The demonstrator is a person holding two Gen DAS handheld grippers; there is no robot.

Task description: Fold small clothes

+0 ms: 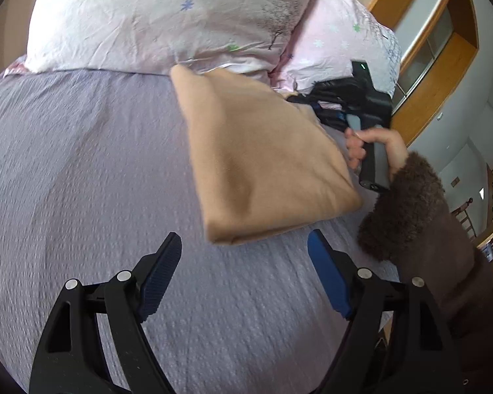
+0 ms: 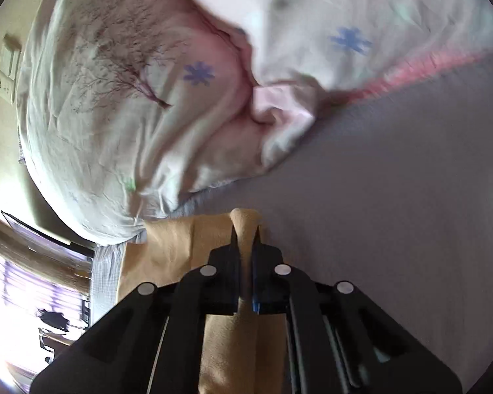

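A tan folded garment (image 1: pixel 263 161) lies on the grey-lilac bedsheet (image 1: pixel 82 164), right of centre in the left wrist view. My left gripper (image 1: pixel 245 246) is open and empty, just short of the garment's near edge. My right gripper (image 2: pixel 245 246) is shut on a fold of the tan garment (image 2: pixel 245 223), which also hangs below the jaws. In the left wrist view the right gripper's body (image 1: pixel 361 98) sits at the garment's far right edge, held by a hand (image 1: pixel 378 144) in a brown fuzzy sleeve.
Pink-white floral pillows (image 1: pixel 167 16) lie at the head of the bed, also in the right wrist view (image 2: pixel 131 98). A wooden cabinet (image 1: pixel 437 59) stands at the right. A bright window (image 2: pixel 23 295) is at the lower left of the right wrist view.
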